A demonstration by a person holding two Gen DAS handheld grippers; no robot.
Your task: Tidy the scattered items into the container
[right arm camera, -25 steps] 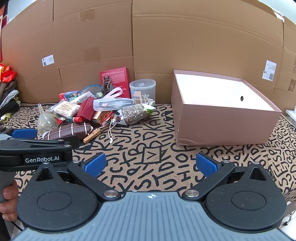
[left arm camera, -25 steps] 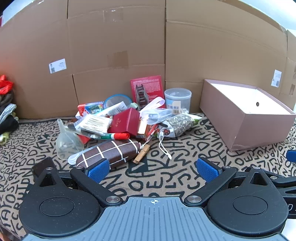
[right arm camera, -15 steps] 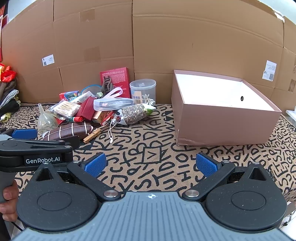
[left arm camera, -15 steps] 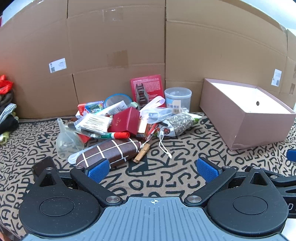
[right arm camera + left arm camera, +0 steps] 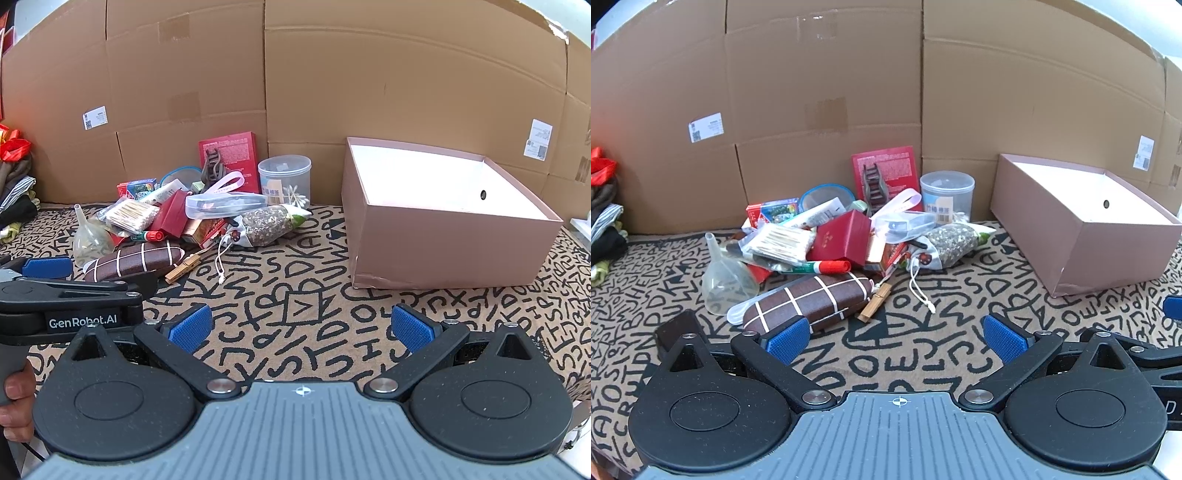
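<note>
Both claws, left claw (image 5: 895,338) and right claw (image 5: 301,326), are spread with nothing between; bare mat (image 5: 295,295) lies ahead, pile (image 5: 831,251) ahead-left, box (image 5: 443,221) ahead-right.

Matt cardboard box (image 5: 443,236), clear plastic funnel (image 5: 727,280)

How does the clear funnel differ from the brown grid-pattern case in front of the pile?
The clear funnel is see-through plastic; the brown case is opaque, dark with white grid lines. The funnel is a cone lying tipped, spout pointing up and back; the case is a long rounded shape lying flat. The funnel sits left of the case. Both rest on the lettered mat at the pile's near edge, outside the pink box.
</note>
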